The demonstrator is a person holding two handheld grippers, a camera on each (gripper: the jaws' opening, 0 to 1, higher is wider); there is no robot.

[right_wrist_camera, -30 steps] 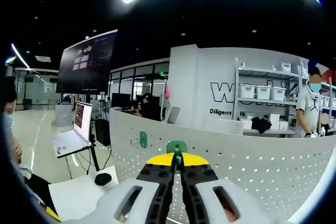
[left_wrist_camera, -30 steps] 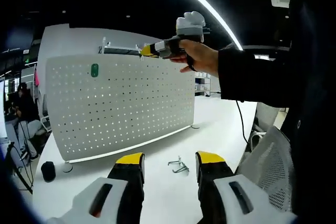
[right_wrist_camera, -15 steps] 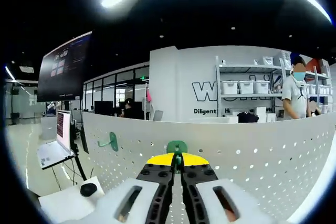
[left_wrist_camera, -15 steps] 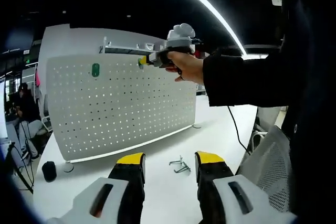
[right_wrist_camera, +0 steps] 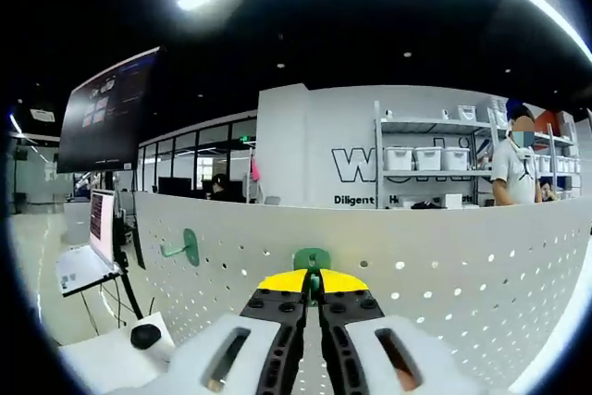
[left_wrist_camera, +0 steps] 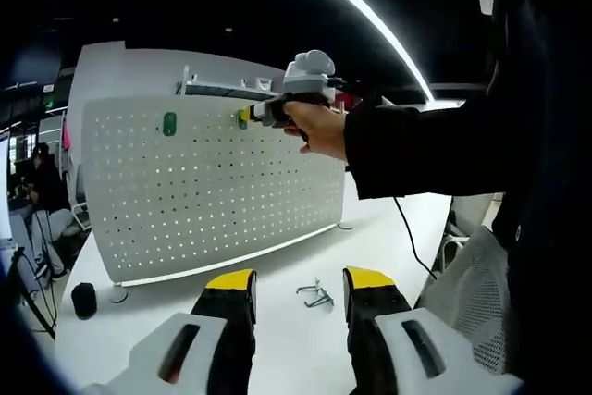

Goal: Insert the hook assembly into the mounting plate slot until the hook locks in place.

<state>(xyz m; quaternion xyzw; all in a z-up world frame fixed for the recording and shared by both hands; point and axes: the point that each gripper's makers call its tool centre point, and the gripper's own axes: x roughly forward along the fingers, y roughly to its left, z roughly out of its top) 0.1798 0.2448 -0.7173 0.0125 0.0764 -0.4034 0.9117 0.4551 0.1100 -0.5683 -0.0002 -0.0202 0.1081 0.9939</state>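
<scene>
While the left gripper (left_wrist_camera: pixel 298 289) hangs low over the white table (left_wrist_camera: pixel 388 219) with its yellow-tipped black jaws spread apart and nothing between them, the right gripper (right_wrist_camera: pixel 312 281) has its jaws pressed together on a green hook (right_wrist_camera: pixel 312 259), a small rounded plastic tab that shows just above the yellow tips. That tab sits close against the upper part of the mounting plate (right_wrist_camera: pixel 444 275), a white sheet panel punched with a regular grid of small round holes and standing upright on the table; whether it is seated in a hole cannot be told. In the left gripper view, a hand (left_wrist_camera: pixel 319 131) holds the right gripper up at the panel's top edge. A second green hook (right_wrist_camera: pixel 181 247), with a bent prong, is already fixed to the panel to one side. On the smooth tabletop, just beyond the open jaws, lies a loose wire hook (left_wrist_camera: pixel 315 292) of thin grey metal. A small black cylinder (left_wrist_camera: pixel 83 301) stands near the panel's foot.
</scene>
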